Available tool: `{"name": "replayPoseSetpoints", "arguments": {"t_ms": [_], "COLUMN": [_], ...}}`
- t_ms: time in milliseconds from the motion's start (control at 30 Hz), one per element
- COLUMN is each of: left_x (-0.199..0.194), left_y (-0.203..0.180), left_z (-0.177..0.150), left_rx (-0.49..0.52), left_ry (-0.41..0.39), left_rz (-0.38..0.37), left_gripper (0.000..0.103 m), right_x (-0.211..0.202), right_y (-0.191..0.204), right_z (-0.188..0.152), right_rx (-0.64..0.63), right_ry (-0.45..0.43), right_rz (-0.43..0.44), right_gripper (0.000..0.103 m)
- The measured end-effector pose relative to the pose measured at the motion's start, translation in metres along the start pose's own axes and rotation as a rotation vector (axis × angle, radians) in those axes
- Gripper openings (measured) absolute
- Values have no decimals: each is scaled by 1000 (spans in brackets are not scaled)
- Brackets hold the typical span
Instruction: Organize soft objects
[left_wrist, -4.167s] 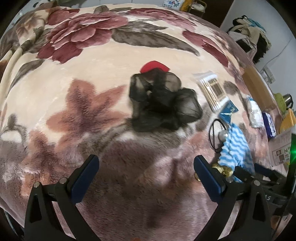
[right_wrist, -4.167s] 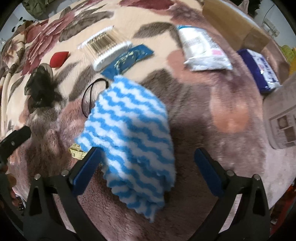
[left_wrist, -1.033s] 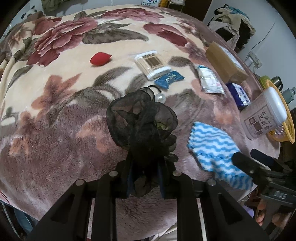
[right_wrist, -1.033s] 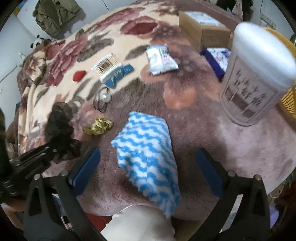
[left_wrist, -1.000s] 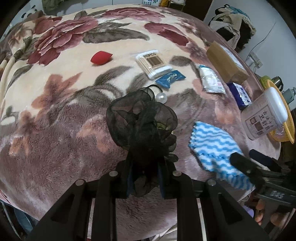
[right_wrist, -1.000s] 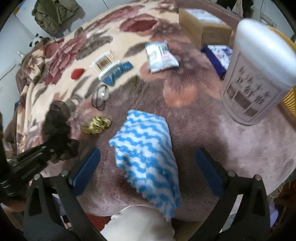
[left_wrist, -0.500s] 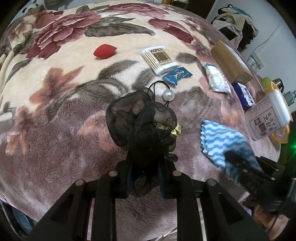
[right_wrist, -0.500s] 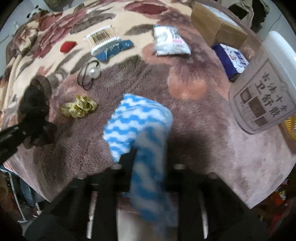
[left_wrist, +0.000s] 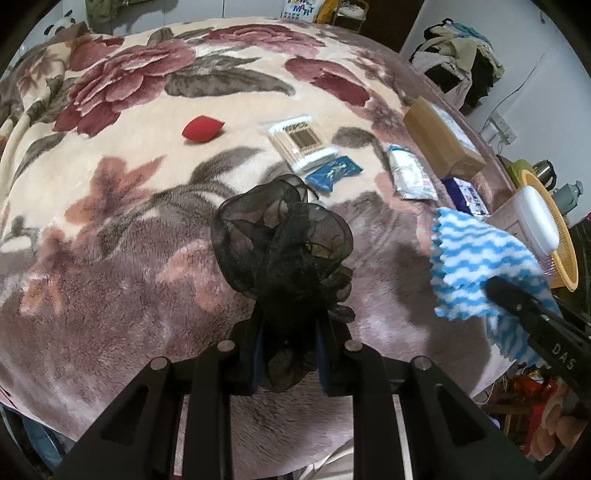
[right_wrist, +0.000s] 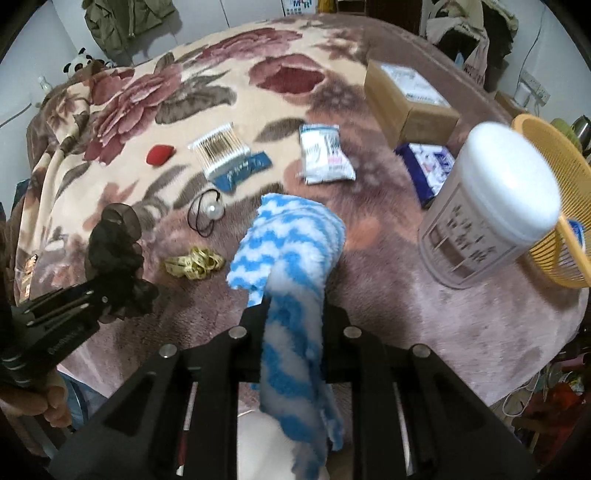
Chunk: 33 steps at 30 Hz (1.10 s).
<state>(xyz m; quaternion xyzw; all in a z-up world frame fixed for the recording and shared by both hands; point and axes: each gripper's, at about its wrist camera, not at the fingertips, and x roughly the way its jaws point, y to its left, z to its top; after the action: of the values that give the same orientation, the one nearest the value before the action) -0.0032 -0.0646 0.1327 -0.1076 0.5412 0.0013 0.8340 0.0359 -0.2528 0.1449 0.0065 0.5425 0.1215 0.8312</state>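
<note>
- Both tongs are clamped: left gripper (left_wrist: 289, 341) pinches the black mesh scrunchie (left_wrist: 282, 245), right gripper (right_wrist: 293, 338) the blue-and-white cloth (right_wrist: 291, 258).
- The yellow basket (right_wrist: 546, 206) lies ahead-right of the right gripper, nearer that hand.

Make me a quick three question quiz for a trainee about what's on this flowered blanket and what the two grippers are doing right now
1. True or false: the left gripper is shut on the black mesh scrunchie.
2. What does the right gripper hold? A) red sponge B) blue and white striped cloth C) cotton swab pack
3. Fill in: the yellow measuring tape lies loose on the ____.

Key: 1 true. 2 B. 3 blanket.
</note>
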Motion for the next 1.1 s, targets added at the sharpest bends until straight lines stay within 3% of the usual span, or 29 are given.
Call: {"name": "replayPoseSetpoints", "arguments": {"t_ms": [500, 1100], "left_x": [-21, -28], "left_y": [-39, -107], "left_z": [10, 36], "left_rx": [73, 175], "left_ry": [-43, -75], "left_rz": [-19, -63], "left_gripper": [21, 21], "right_x": [-44, -80], "right_y": [-14, -64], "right_z": [6, 16], "right_rx": [25, 95], "right_ry": [-79, -146], "right_rz": [-19, -63], "right_gripper": [18, 18]}}
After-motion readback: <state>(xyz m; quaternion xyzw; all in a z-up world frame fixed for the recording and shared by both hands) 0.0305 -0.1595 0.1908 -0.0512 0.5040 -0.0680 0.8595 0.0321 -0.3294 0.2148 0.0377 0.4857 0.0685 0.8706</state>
